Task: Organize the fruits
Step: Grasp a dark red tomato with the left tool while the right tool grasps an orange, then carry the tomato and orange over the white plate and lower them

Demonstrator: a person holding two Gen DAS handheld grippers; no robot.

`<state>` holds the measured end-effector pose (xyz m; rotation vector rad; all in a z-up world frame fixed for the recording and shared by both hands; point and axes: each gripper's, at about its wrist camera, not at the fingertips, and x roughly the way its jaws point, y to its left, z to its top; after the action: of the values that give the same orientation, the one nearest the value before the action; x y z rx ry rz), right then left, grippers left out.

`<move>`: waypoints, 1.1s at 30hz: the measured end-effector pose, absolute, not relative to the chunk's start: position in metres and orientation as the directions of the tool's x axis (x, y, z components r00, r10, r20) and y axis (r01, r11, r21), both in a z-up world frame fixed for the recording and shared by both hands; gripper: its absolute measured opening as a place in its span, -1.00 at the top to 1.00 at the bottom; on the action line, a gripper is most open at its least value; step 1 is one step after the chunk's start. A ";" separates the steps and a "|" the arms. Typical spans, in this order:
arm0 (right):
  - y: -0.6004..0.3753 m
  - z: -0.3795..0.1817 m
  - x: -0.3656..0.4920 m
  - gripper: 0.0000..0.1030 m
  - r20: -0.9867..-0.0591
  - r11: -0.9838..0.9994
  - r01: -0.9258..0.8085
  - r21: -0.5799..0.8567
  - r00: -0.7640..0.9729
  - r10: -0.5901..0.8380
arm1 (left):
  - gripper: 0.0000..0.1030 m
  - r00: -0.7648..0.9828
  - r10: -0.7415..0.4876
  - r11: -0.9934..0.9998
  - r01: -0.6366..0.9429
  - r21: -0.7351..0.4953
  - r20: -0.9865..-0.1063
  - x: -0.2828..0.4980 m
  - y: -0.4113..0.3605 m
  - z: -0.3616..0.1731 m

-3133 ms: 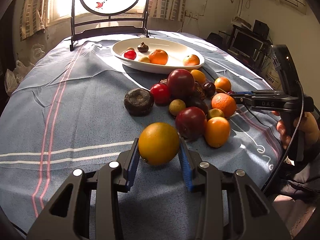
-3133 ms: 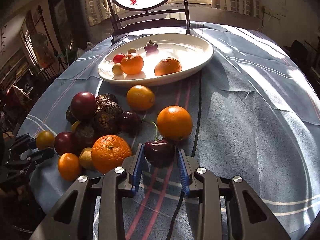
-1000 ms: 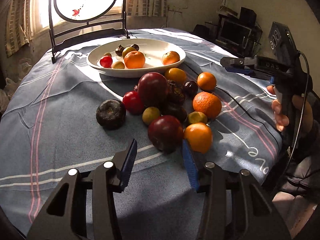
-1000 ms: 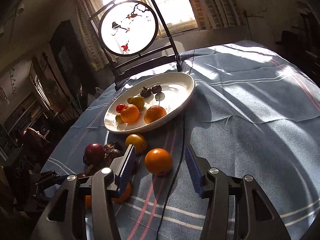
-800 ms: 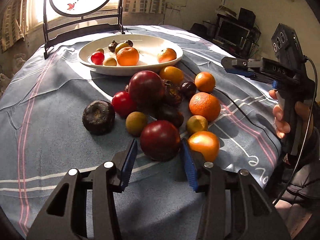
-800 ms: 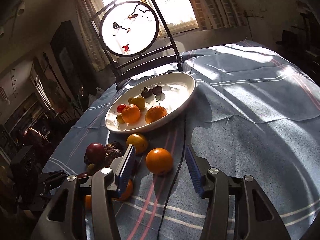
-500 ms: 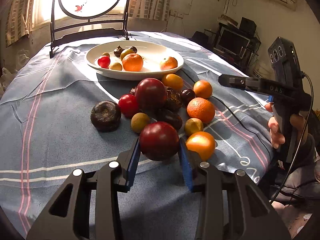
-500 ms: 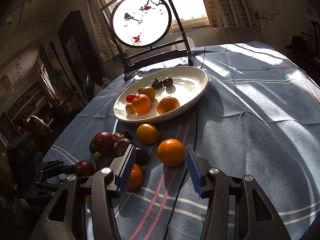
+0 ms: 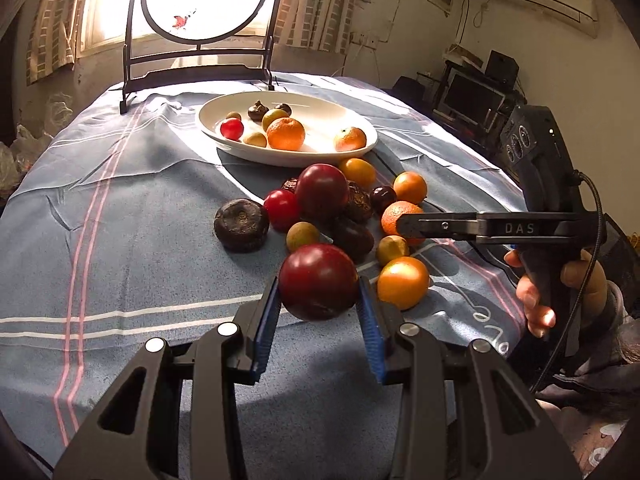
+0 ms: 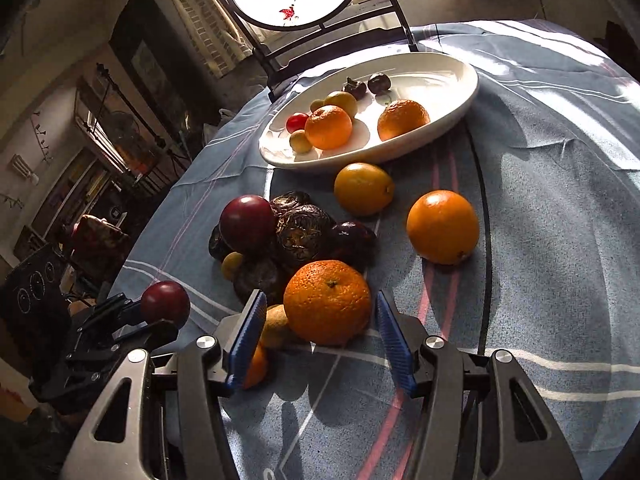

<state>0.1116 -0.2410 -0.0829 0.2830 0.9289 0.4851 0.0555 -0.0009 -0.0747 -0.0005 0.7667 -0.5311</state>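
My left gripper [image 9: 318,306] is shut on a dark red plum [image 9: 318,282] and holds it above the blue cloth; it also shows in the right wrist view [image 10: 165,303]. My right gripper [image 10: 320,324] is open, its pads on either side of a rough-skinned mandarin [image 10: 327,302] that rests on the cloth, with gaps on both sides. A white oval plate [image 9: 352,152] at the back holds several small fruits, among them two mandarins. A pile of plums, oranges and dark wrinkled fruits [image 9: 320,188] lies in front of the plate.
A smooth orange [image 10: 443,226] and a yellow-orange fruit [image 10: 363,189] lie loose to the right of the pile. A dark round fruit [image 9: 241,224] sits apart on the left. A framed round screen [image 9: 200,20] stands behind the plate. The table edge is near on the right.
My left gripper closed on the dark red plum and lifted it off the cloth. My right gripper came down and left, from around the smooth orange to around the rough mandarin.
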 end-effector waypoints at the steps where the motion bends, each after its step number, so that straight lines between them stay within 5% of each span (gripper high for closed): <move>1: -0.243 -0.082 0.111 0.17 -0.686 0.852 -0.276 0.444 0.507 0.522 | 0.28 0.597 -0.458 0.869 0.456 -0.191 -0.659 0.055 -0.001 -0.075; 16: -0.292 -0.007 0.146 0.17 -0.557 0.889 -0.255 0.379 0.704 0.440 | 0.27 0.646 -0.483 0.866 0.452 -0.214 -0.592 0.118 -0.003 -0.027; 29: -0.271 -0.034 0.255 0.13 -0.649 0.919 -0.193 0.343 0.659 0.380 | 0.26 0.588 -0.408 0.905 0.363 -0.223 -0.698 0.256 -0.041 -0.042; 33: -0.269 -0.026 0.242 -0.21 -0.609 0.925 -0.200 0.324 0.704 0.366 | -0.30 0.627 -0.394 0.917 0.320 -0.239 -0.672 0.255 -0.035 -0.039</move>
<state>0.2423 -0.2694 -0.0260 0.2415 0.7256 0.3183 0.2555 -0.0352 -0.0388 -0.0997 0.7932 -0.4103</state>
